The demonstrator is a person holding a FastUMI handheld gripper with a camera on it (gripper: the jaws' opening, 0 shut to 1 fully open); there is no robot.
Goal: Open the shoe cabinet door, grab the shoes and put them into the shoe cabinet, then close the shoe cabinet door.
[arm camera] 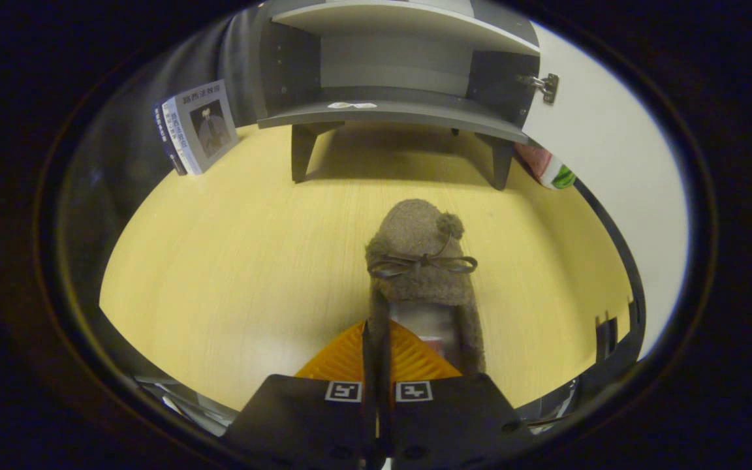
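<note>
The gripper (376,343) has its fingers drawn narrow, nearly together, pinching the left wall of the fuzzy brown shoe (420,261) at its heel opening — one finger seems to sit inside the collar and one outside, so I judge it clamped on that soft edge. The shoe lies just ahead of the fingers on the yellow table (219,261), well short of the shoe cabinet (389,98), whose white door (611,143) stands swung open to the right. The shoe's long axis runs straight away from the gripper toward the cabinet: heel at the fingers, rounded toe with its bow and pompom pointing at the lower shelf. The main risk is the grip itself — a plush, floppy wall held off-centre may let the shoe sag, twist or slip free when carried. The toe could also catch the front lip of the shelf if it droops, since that shelf stands raised on legs above the table. A book (198,127) leaning to the cabinet's left and a red and green object (549,171) by the door sit near enough to be nudged by a wide swing.
</note>
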